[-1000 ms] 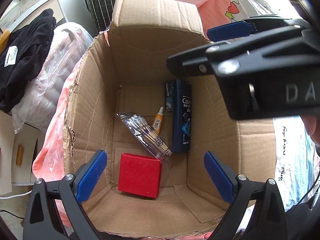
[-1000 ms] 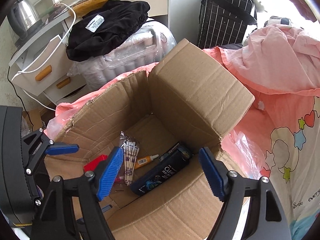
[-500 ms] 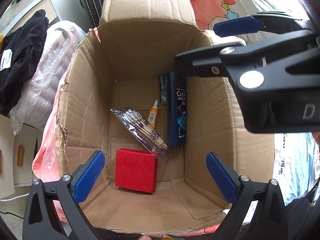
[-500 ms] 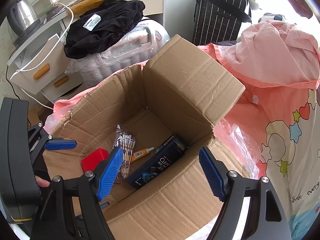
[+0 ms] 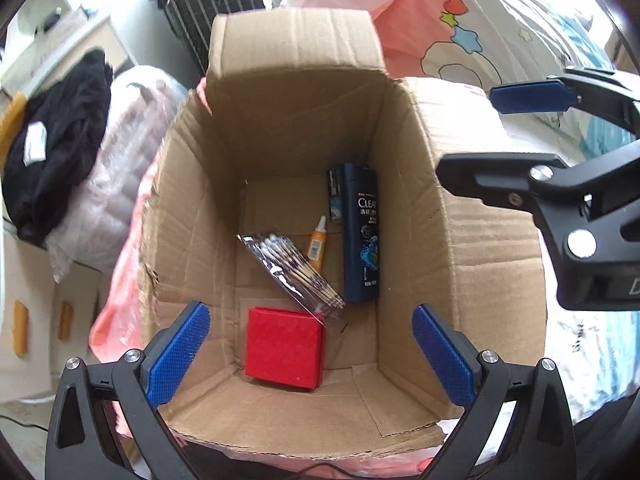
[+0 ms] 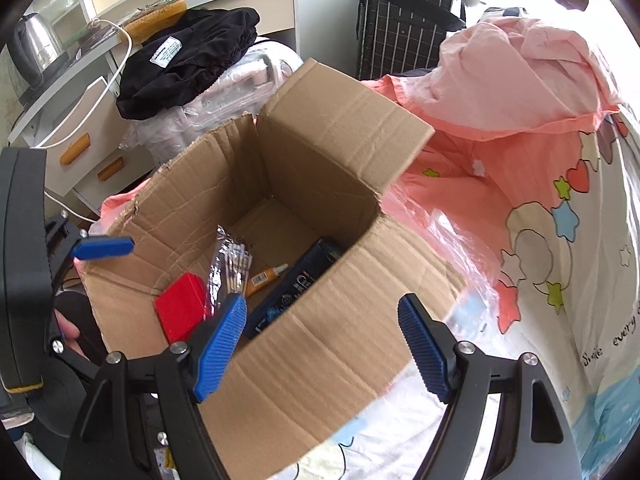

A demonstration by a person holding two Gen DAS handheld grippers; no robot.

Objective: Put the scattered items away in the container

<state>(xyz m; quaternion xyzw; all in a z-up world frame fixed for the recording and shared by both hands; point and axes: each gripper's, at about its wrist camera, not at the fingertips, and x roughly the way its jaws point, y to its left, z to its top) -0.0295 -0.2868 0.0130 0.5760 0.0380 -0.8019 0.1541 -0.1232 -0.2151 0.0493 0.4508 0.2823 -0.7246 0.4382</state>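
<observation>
An open cardboard box (image 5: 192,208) (image 6: 320,344) stands on the bed. On its bottom lie a red square box (image 5: 285,347) (image 6: 180,312), a clear pack of cotton swabs (image 5: 294,268) (image 6: 230,264), a small orange tube (image 5: 316,246) (image 6: 264,276) and a dark blue shampoo bottle (image 5: 362,236) (image 6: 296,284). My left gripper (image 5: 308,356) hangs open above the box's near side, nothing between its blue pads. My right gripper (image 6: 322,350) is open and empty over the box's right wall; the left wrist view catches it at the right edge (image 5: 532,168).
Pink bedding (image 6: 520,80) and a cartoon-print sheet (image 6: 560,260) lie right of the box. Black clothing (image 6: 188,64) sits on a plastic-wrapped case, with a white drawer unit (image 6: 72,136), a kettle (image 6: 32,48) and a dark checked basket (image 6: 400,20) behind.
My right gripper has drawn away to the right, from over the box interior to above its right wall. The left gripper stays over the box, and the items inside have not moved.
</observation>
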